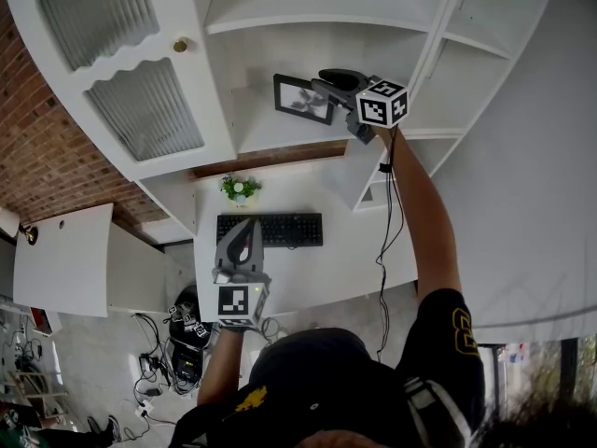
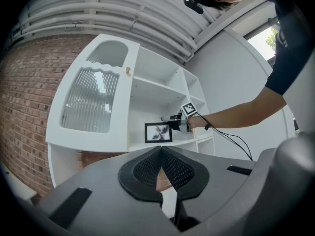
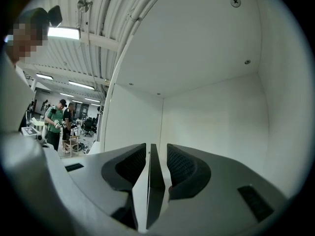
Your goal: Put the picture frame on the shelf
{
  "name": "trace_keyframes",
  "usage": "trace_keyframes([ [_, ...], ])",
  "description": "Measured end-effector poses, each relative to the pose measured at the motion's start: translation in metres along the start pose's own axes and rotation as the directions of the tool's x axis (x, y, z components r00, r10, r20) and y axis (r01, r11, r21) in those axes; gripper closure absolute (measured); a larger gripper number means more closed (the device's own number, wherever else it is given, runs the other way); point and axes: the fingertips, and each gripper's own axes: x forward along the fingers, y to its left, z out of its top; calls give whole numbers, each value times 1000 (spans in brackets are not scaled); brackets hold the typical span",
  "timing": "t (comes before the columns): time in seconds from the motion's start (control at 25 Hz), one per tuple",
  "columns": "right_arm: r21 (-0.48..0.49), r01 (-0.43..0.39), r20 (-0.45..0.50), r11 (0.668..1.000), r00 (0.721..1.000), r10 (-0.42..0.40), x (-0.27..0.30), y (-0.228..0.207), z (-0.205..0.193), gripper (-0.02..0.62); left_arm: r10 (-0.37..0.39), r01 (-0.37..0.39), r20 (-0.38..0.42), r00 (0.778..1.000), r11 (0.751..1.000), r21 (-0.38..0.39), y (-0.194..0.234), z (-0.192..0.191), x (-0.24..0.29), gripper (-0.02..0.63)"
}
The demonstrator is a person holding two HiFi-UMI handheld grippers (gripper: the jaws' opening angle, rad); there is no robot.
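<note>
Head view, looking steeply down. The white surface (image 1: 350, 250) carries a black keyboard (image 1: 270, 229) and, just behind it, a small potted plant (image 1: 240, 189); the two stand apart. A white shelf unit (image 1: 308, 12) rises from the back of the surface. To its left hangs a cabinet door (image 1: 140, 110) with ribbed glass panes, and a brick wall (image 1: 37, 147) lies beyond that. On the floor (image 1: 93, 362) beside the surface I see a tangle of cables (image 1: 177, 348).

The picture frame (image 1: 303, 98) stands upright on the lower shelf (image 1: 280, 136), its dark-bordered print facing outward. My right gripper (image 1: 328, 82) reaches in at the frame's upper right corner. In the right gripper view the frame's thin edge (image 3: 153, 191) runs between the fingers (image 3: 189, 168), which I read as closed on it. The white walls of the shelf compartment fill the space behind. At that view's left the room opens into a hall with strip ceiling lights (image 3: 64, 32), where a person (image 3: 55, 122) in green stands.

My left gripper (image 1: 244, 230) hovers above the keyboard, well apart from the frame. In its own view its fingers (image 2: 147, 168) are together, with nothing between them.
</note>
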Motion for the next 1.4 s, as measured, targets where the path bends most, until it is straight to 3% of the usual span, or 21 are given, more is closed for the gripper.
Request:
trace_keyframes([
  [0.28, -12, 15, -4, 1000, 1000, -15, -8, 2, 3, 463, -16, 15, -29, 999, 1000, -20, -7, -3, -3, 588],
  [0.52, -22, 35, -7, 999, 999, -35, -17, 1, 4, 468, -26, 26, 12, 1000, 1000, 0, -9, 3, -3, 588],
  [0.8, -40, 67, -5, 997, 998, -67, -29, 4, 5, 489, -47, 47, -22, 999, 999, -18, -18, -2, -6, 588],
  [0.96, -45, 114, 18, 992, 993, -114, -39, -1, 8, 514, -59, 59, -16, 998, 998, -21, -21, -1, -6, 588],
  [1.12, -54, 183, 24, 982, 983, -182, -53, -3, 6, 538, -68, 69, 12, 998, 995, -76, -22, 2, -5, 588],
  [1.4, -14, 293, 48, 956, 955, -292, -77, 10, 2, 566, -65, 65, 11, 998, 995, -73, -18, -4, -2, 588],
])
